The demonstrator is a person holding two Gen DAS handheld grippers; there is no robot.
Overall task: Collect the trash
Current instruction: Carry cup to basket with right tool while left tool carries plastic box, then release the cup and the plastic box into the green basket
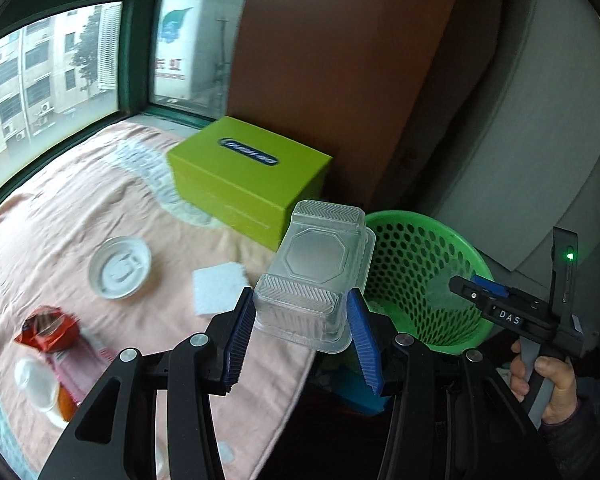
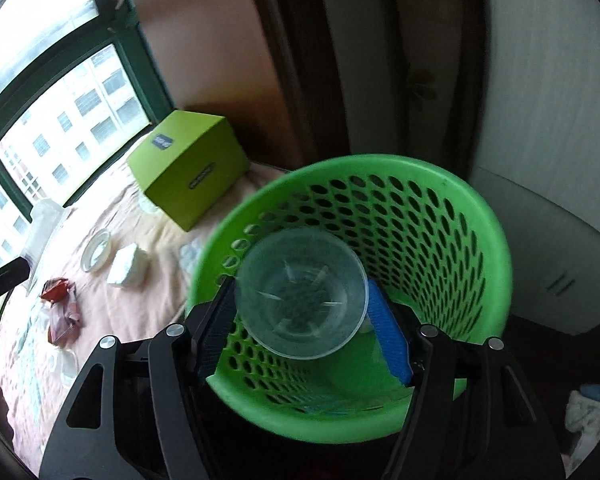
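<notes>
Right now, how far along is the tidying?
Nothing clearly binned yet. In hand: the left tongs grip a clear plastic box; the right tongs hold a clear cup over the green basket. Left: round lid, white block, red wrapper.

With our left gripper point(image 1: 302, 334) we hold a clear plastic container point(image 1: 314, 268) between the jaws. Our right gripper point(image 2: 300, 320) has its jaws closed on a clear plastic cup point(image 2: 302, 292).
</notes>
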